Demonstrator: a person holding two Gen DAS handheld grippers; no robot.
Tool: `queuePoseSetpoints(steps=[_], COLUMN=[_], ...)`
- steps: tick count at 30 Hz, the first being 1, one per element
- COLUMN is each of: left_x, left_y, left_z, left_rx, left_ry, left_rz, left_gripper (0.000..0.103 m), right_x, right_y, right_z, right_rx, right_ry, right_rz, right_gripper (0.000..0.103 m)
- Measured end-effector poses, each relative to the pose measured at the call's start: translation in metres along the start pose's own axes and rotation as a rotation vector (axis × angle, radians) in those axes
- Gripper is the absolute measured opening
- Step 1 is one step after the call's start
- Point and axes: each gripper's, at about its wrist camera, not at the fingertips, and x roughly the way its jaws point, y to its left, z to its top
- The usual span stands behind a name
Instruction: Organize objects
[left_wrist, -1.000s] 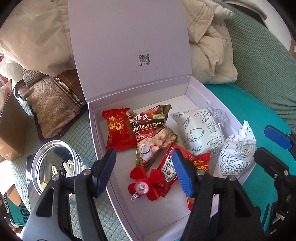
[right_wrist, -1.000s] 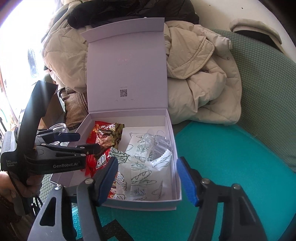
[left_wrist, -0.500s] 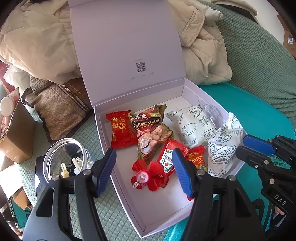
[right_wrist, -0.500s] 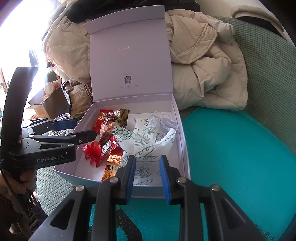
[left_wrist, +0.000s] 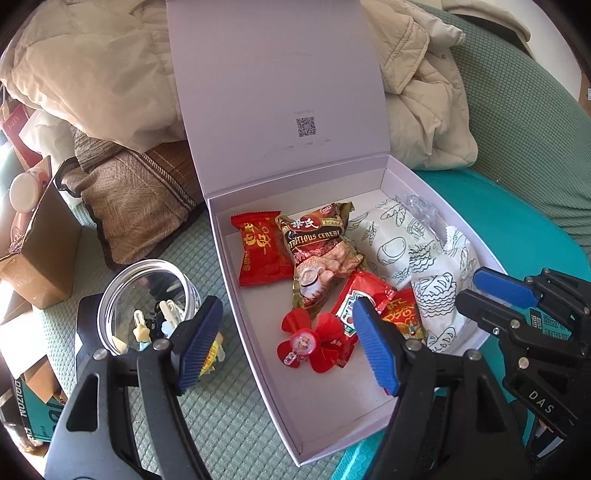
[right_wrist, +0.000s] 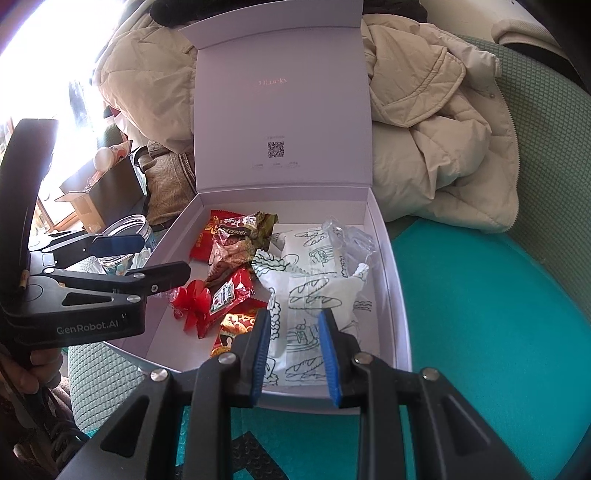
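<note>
You see a green textured sofa (right_wrist: 546, 122) with a teal cushion (right_wrist: 498, 314) on its seat. A beige quilted jacket (right_wrist: 436, 147) lies heaped against the backrest. Strong daylight (right_wrist: 44, 66) enters from your left, beside a brown cardboard box (left_wrist: 40, 258).

A beige quilted jacket (left_wrist: 424, 92) is heaped at the upper right against a green textured backrest (left_wrist: 524, 96), a brown woven cushion (left_wrist: 140, 199) is seen at the left, and an open cardboard box (left_wrist: 40, 251) is set at the far left edge.
</note>
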Motion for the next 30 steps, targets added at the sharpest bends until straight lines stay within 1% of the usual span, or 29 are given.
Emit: queuePoseSetpoints(steps=[3,4,5,7,12,14,15,17,19,21,23,27,30], left_x=[-0.006,-0.009,-0.012,-0.019,-0.037,-0.043,-0.046,-0.052,-0.059,-0.065,-0.070,-0.088,-0.104], left_y=[0.005,0.006,0.007,0.009,0.008,0.007,0.006,0.006,0.006,0.007,0.009,0.013,0.014], left_z=[0.000,0.000,0.000,0.000,0.000,-0.001,-0.001,-0.003,-0.004,-0.006,-0.007,-0.009,-0.011], left_rx=[-0.026,-0.031,-0.037,-0.047,-0.051,-0.047,-0.046,-0.046,-0.054,-0.067,-0.081,-0.089,-0.089], left_ry=[-0.006,-0.008,-0.011,-0.024,-0.056,-0.068,-0.076,-0.091,-0.113,-0.121,-0.118,-0.127,-0.143], left_rz=[0.016,0.019,0.021,0.031,0.057,0.056,0.052,0.047,0.057,0.068,0.068,0.064,0.066], left_gripper=[0.076,0.077,0.078,0.080,0.088,0.089,0.090,0.090,0.091,0.091,0.091,0.091,0.091], right_x=[-0.007,-0.010,-0.013,-0.021,-0.034,-0.037,-0.039,-0.042,-0.047,-0.051,-0.056,-0.074,-0.089], right_y=[0.005,0.006,0.006,0.008,0.013,0.017,0.019,0.021,0.021,0.019,0.016,0.018,0.022], right_z=[0.002,0.004,0.005,0.006,0.011,0.014,0.015,0.017,0.019,0.022,0.022,0.022,0.021], right_rx=[-0.004,-0.003,0.001,0.007,0.000,-0.011,-0.019,-0.027,-0.022,-0.001,0.021,0.037,0.042], right_ry=[-0.025,-0.033,-0.040,-0.070,-0.092,-0.090,-0.094,-0.097,-0.107,-0.107,-0.097,-0.120,-0.142], right_rz=[-0.007,-0.011,-0.015,-0.014,-0.032,-0.042,-0.049,-0.081,-0.124,-0.145,-0.145,-0.145,-0.143], right_gripper=[0.028,0.036,0.048,0.055,0.061,0.068,0.068,0.076,0.078,0.081,0.087,0.088,0.093])
